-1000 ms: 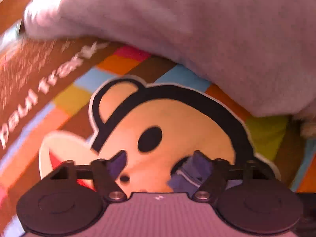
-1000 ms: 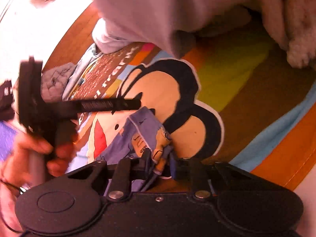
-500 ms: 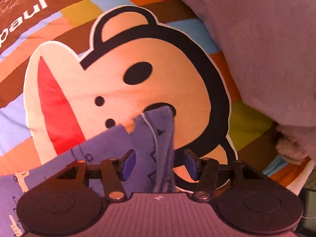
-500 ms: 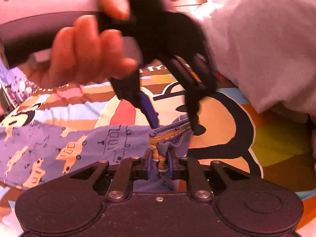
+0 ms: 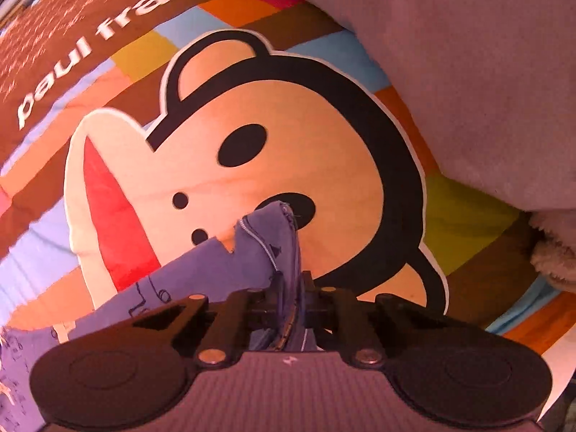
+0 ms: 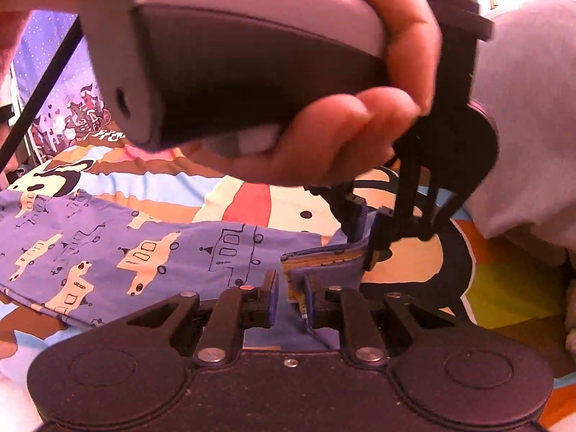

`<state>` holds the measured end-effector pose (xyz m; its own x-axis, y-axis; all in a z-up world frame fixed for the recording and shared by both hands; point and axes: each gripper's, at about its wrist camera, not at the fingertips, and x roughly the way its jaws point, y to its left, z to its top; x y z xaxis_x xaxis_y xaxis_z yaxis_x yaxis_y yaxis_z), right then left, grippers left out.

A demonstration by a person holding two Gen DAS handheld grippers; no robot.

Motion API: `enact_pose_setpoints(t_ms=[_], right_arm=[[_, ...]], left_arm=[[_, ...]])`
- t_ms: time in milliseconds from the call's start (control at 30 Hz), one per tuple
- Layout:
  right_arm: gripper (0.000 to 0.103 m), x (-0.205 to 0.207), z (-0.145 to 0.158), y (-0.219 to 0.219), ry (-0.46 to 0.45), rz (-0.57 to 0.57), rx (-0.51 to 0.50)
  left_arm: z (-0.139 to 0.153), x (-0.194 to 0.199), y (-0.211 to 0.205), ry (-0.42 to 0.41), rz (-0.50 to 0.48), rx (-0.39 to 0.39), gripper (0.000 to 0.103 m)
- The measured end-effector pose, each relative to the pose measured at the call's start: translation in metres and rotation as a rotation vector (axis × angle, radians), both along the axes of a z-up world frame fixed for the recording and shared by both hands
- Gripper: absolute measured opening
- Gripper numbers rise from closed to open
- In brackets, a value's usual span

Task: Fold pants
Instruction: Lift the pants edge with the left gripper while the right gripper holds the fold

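Purple-blue cotton printed with cream cars and line-drawn trucks: I see the pants (image 6: 108,252) lying flat on the monkey-print bedspread (image 5: 306,136), their long axis running from the far left toward the monkey's face at centre. At that end, my left gripper (image 5: 293,302) is closing, its fingers clamped on a bunched fold of the pants. My right gripper (image 6: 291,289) sits just beside it, fingers slightly apart with the striped hem against the right pad; a grip I cannot confirm.
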<state>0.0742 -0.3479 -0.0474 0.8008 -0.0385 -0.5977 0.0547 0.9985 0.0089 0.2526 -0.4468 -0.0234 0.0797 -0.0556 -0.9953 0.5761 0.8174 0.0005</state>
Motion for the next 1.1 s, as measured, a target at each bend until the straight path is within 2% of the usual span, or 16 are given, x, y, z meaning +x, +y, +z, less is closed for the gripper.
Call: enact_pose_setpoints(t_ms=[33, 67, 100, 133, 167, 200, 300, 367, 433, 467, 533, 567, 600, 800, 933, 1100], right_arm=[[0.017, -0.002, 0.001, 0.0, -0.002, -0.004, -0.005], [0.023, -0.005, 0.001, 0.001, -0.006, -0.013, -0.015], [0.035, -0.008, 0.002, 0.002, -0.012, -0.02, -0.022], [0.043, -0.012, 0.004, 0.004, -0.021, -0.028, -0.031], [0.058, -0.016, 0.006, 0.004, -0.041, -0.033, -0.043], [0.067, -0.019, 0.007, 0.006, -0.059, -0.041, -0.068], [0.074, -0.021, 0.008, 0.012, -0.088, -0.063, -0.142], [0.075, -0.014, 0.004, 0.015, -0.063, -0.061, -0.156], [0.074, -0.005, 0.001, 0.019, -0.05, -0.054, -0.171], [0.069, -0.002, 0.001, 0.022, -0.049, -0.057, -0.194], [0.051, 0.002, -0.001, 0.028, -0.047, -0.058, -0.241], [0.036, 0.004, -0.003, 0.031, -0.042, -0.057, -0.273], [0.03, 0.004, -0.004, 0.033, -0.032, -0.055, -0.292], [0.015, -0.005, 0.001, 0.043, -0.087, -0.021, -0.352], [0.012, -0.012, 0.015, 0.055, -0.16, 0.012, -0.37], [0.011, -0.019, 0.036, 0.089, -0.208, 0.071, -0.373]], left_arm=[[-0.001, 0.004, 0.003, 0.018, 0.032, -0.014, 0.008], [-0.004, 0.008, 0.006, 0.039, 0.064, -0.031, 0.008], [-0.003, 0.012, 0.011, 0.06, 0.093, -0.046, 0.008], [-0.002, 0.016, 0.016, 0.076, 0.127, -0.068, 0.008], [0.0, 0.018, 0.022, 0.086, 0.157, -0.087, 0.008], [0.004, 0.02, 0.028, 0.097, 0.181, -0.109, 0.008], [0.013, 0.023, 0.043, 0.109, 0.237, -0.174, 0.008], [0.014, 0.024, 0.054, 0.121, 0.287, -0.207, 0.008], [0.014, 0.024, 0.063, 0.132, 0.336, -0.234, 0.008], [0.015, 0.023, 0.067, 0.133, 0.352, -0.246, 0.008], [0.018, 0.022, 0.074, 0.132, 0.377, -0.268, 0.008], [0.019, 0.022, 0.077, 0.133, 0.38, -0.28, 0.008], [0.022, 0.021, 0.08, 0.132, 0.383, -0.294, 0.008], [0.045, 0.013, 0.11, 0.101, 0.397, -0.363, 0.007], [0.073, 0.001, 0.146, -0.002, 0.375, -0.402, 0.007], [0.087, -0.015, 0.209, -0.067, 0.401, -0.487, 0.007]])
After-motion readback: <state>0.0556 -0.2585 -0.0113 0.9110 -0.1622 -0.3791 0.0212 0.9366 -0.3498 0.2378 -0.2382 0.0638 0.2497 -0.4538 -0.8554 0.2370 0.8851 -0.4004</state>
